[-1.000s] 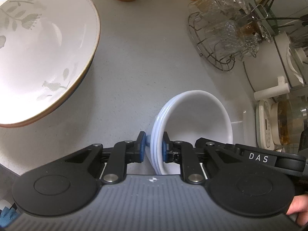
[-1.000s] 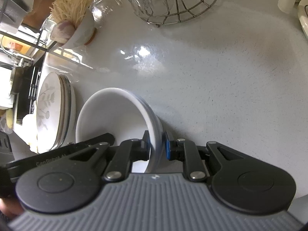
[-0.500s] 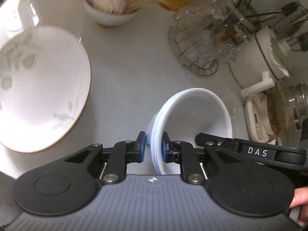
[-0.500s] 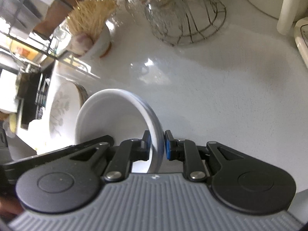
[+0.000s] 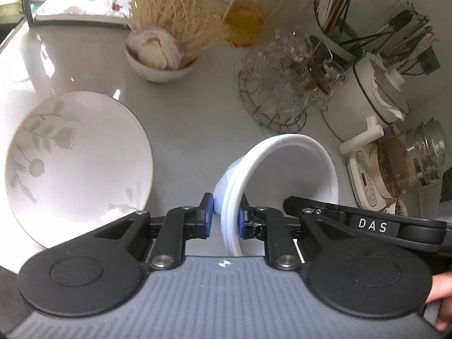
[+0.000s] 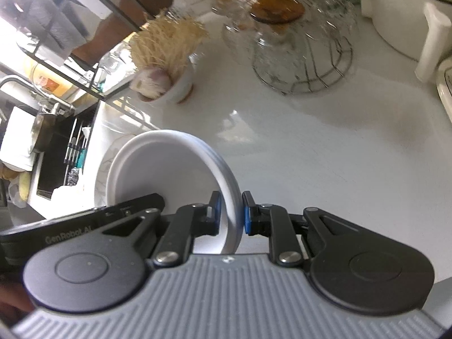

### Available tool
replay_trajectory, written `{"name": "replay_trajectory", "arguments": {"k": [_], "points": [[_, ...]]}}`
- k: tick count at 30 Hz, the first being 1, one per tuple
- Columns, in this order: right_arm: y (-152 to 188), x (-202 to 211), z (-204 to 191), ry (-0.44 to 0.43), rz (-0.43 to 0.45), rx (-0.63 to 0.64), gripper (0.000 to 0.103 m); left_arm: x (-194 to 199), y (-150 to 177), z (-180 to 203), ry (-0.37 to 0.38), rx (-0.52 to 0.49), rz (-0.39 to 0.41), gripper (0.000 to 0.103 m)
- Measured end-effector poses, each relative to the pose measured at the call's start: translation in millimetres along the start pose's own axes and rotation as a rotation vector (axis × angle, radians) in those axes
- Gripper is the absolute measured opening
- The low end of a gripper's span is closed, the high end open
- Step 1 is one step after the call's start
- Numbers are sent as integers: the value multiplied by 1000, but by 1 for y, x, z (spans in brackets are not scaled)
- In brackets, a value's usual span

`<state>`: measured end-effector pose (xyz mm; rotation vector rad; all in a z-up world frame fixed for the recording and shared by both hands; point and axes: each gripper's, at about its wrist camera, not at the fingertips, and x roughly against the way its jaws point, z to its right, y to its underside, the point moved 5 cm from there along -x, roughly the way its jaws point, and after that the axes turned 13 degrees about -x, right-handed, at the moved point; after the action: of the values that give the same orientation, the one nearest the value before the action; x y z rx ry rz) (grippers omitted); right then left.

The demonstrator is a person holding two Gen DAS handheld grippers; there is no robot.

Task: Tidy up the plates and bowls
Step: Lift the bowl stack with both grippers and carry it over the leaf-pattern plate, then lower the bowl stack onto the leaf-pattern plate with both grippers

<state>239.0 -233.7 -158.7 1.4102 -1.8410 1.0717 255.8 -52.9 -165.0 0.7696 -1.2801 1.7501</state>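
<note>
— What have the two grippers got hold of?

— The left gripper point(image 5: 224, 218) has its jaws pinching the rim of a stack of white bowls point(image 5: 285, 169); its blue pads press from either side of the rims. The right gripper point(image 6: 231, 213) does the same on the opposite rim of the stack of white bowls point(image 6: 169, 169), jaws nipped onto the edge.

— Where is the stack, then?

— Held between the two grippers above the counter point(image 5: 192, 118), mouth turned sideways in both views. I count about three rims nested together.

— And round about it?

— To the left, a wide plate with a leaf pattern point(image 5: 76, 158) lies on the counter, well apart from the bowls. Further back stands a small bowl of garlic and dry noodles point(image 5: 161, 56), with a red-lidded jar point(image 5: 251, 14) behind it. To the right is a wire basket of glassware point(image 5: 285, 90), then a white pot point(image 5: 373, 90) and a glass kettle point(image 5: 409, 161) near the wall. A fingertip point(image 5: 443, 299) shows at the lower right edge.
</note>
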Motion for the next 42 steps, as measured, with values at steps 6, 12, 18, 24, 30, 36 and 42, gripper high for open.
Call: {"name": "replay_trajectory", "arguments": {"k": [6, 12, 18, 24, 30, 36, 42], "points": [[10, 4, -18, -3, 32, 2, 19, 16, -1, -12, 3, -18, 21, 20], [21, 3, -33, -7, 63, -9, 19, 27, 2, -27, 11, -44, 32, 20], [33, 0, -53, -29, 96, -20, 19, 41, 8, -48, 19, -59, 44, 20], [47, -7, -78, -35, 124, -2, 19, 55, 15, -73, 15, -60, 63, 20], [60, -20, -99, -56, 132, 21, 19, 66, 21, -101, 15, -57, 86, 20], [69, -35, -116, -84, 150, 42, 19, 75, 31, -128, -2, -43, 108, 21], [76, -50, -124, -69, 139, 46, 19, 70, 39, -148, 8, 0, 91, 21]]}}
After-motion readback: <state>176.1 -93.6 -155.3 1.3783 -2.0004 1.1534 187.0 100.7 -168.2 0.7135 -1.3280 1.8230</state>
